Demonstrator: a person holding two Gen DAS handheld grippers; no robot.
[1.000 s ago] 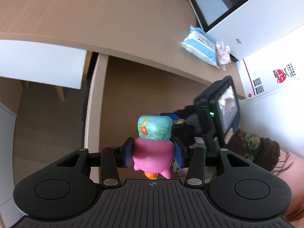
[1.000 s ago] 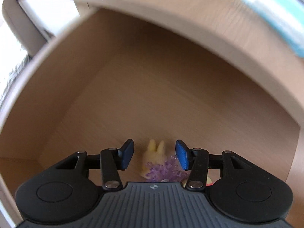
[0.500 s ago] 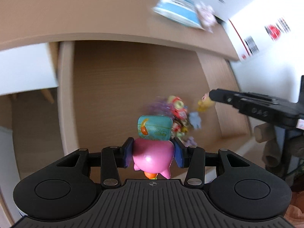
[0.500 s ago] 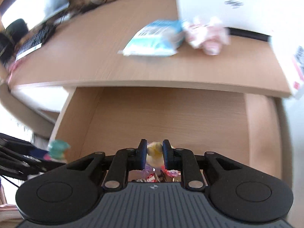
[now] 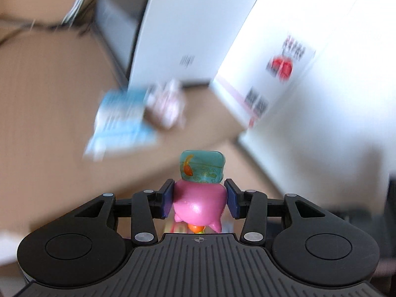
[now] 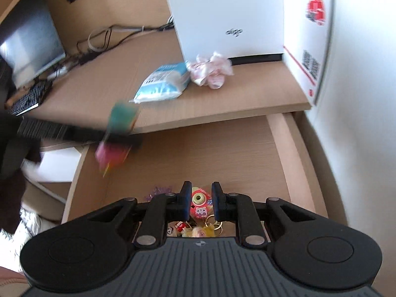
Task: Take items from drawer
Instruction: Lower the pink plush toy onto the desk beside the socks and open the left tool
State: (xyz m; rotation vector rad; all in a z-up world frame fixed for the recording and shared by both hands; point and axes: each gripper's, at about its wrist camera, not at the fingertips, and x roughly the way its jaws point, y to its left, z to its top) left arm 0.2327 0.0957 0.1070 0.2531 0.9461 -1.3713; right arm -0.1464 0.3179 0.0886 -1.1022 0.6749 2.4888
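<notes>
Fig.: both wrist views, largest item first.

Light-wood pull-out drawer [image 6: 173,163] sits open under the light-wood desk top [image 6: 222,99]; its near end is cut off by my tool body, so I can't count what's left inside.

My left gripper [image 5: 199,199] is clamped on a glossy pink-bodied plastic figurine w/ teal block head [image 5: 198,198], pads on the body's widest part, held above the desk edge. Looks rigid, light, slick; I judge a grip on the round body could let it twist, so flat sides are better. Bkgd in the left view is motion-blurred; only a blue-white soft packet [image 5: 121,121] reads.

My right gripper [image 6: 200,204] hangs over the drawer, jaws narrow, nothing visibly pinched. Below: small pink round plastic keychain toy [image 6: 199,204] amid a charm pile. Light, hard; metal rings may snag neighbours. Contact vs. gap w/ pads: can't tell.
</notes>
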